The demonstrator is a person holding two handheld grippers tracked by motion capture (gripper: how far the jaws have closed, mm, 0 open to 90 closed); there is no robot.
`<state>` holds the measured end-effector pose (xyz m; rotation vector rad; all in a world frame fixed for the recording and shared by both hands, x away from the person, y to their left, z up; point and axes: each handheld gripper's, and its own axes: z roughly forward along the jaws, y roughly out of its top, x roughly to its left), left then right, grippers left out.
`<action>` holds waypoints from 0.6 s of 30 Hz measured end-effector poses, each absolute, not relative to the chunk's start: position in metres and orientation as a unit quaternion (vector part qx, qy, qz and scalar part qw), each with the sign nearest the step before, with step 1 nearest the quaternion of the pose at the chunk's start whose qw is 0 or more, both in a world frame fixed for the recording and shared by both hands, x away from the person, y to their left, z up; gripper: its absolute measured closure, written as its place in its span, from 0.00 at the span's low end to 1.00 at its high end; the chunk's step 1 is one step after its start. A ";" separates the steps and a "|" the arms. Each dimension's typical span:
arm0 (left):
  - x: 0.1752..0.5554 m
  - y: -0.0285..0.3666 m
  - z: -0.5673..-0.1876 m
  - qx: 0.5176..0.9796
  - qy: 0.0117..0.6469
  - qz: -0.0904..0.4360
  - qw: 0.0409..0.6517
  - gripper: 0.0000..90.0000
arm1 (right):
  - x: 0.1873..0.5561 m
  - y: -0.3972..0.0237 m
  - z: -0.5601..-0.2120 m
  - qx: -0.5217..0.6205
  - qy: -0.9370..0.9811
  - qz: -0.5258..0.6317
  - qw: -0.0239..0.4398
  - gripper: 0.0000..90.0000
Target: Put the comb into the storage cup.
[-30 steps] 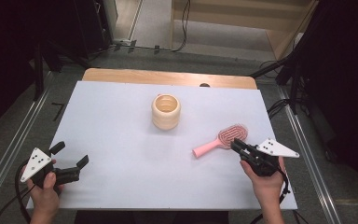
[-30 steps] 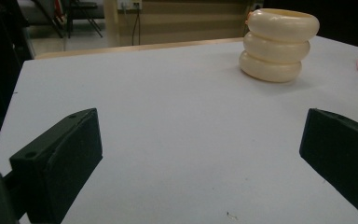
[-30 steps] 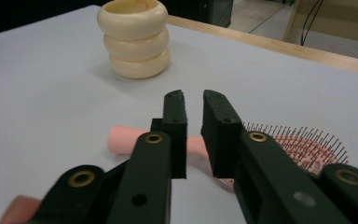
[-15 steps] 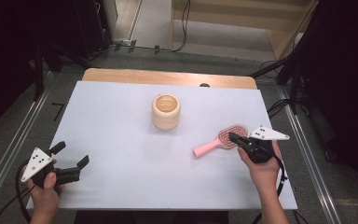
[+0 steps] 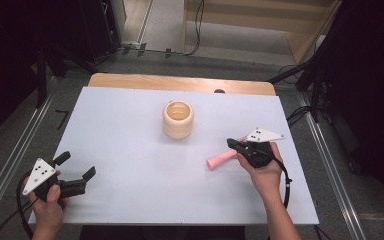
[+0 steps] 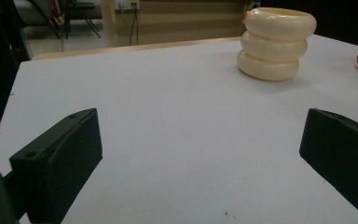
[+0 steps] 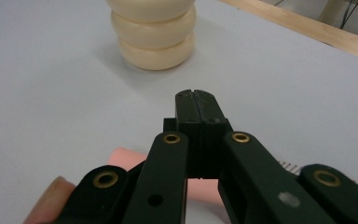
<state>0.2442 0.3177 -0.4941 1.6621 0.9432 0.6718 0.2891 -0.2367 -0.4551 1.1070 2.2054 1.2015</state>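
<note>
Right gripper point(image 7: 196, 95) closed empty above pink brush point(image 5: 221, 159), left gripper point(image 5: 76, 168) wide open, empty.

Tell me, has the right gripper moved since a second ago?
Yes. The right gripper has slid left over the pink brush, closer to the cream cup.
</note>
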 end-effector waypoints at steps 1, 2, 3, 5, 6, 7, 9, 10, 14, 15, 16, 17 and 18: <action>0.244 0.318 -0.494 0.696 0.394 0.282 0.530 0.00 | 0.291 -0.230 -0.456 0.391 0.793 0.426 0.195 0.97; 0.244 0.317 -0.494 0.696 0.394 0.282 0.530 0.00 | 0.292 -0.229 -0.456 0.388 0.795 0.424 0.194 0.98; 0.244 0.317 -0.494 0.696 0.394 0.282 0.530 0.00 | 0.293 -0.226 -0.456 0.387 0.796 0.424 0.192 0.97; 0.244 0.317 -0.494 0.697 0.393 0.282 0.530 0.00 | 0.294 -0.221 -0.457 0.380 0.801 0.421 0.191 0.97; 0.244 0.317 -0.494 0.698 0.392 0.282 0.529 0.00 | 0.294 -0.219 -0.457 0.381 0.802 0.420 0.188 0.97; 0.244 0.317 -0.494 0.698 0.392 0.282 0.529 0.00 | 0.295 -0.217 -0.458 0.377 0.804 0.420 0.187 0.97; 0.244 0.317 -0.494 0.698 0.392 0.282 0.529 0.00 | 0.297 -0.213 -0.459 0.374 0.809 0.415 0.182 0.97; 0.244 0.317 -0.494 0.698 0.391 0.281 0.529 0.00 | 0.297 -0.211 -0.459 0.373 0.811 0.413 0.179 0.97; 0.244 0.317 -0.494 0.700 0.391 0.282 0.528 0.00 | 0.299 -0.204 -0.461 0.378 0.815 0.405 0.166 0.97; 0.244 0.317 -0.494 0.701 0.390 0.282 0.527 0.00 | 0.299 -0.199 -0.462 0.375 0.821 0.398 0.163 0.97; 0.244 0.317 -0.494 0.701 0.390 0.282 0.527 0.00 | 0.299 -0.197 -0.462 0.373 0.823 0.395 0.163 0.98; 0.244 0.316 -0.494 0.701 0.390 0.282 0.527 0.00 | 0.300 -0.195 -0.463 0.373 0.826 0.392 0.161 0.98; 0.244 0.316 -0.494 0.701 0.390 0.282 0.527 0.00 | 0.300 -0.195 -0.463 0.373 0.826 0.392 0.161 0.98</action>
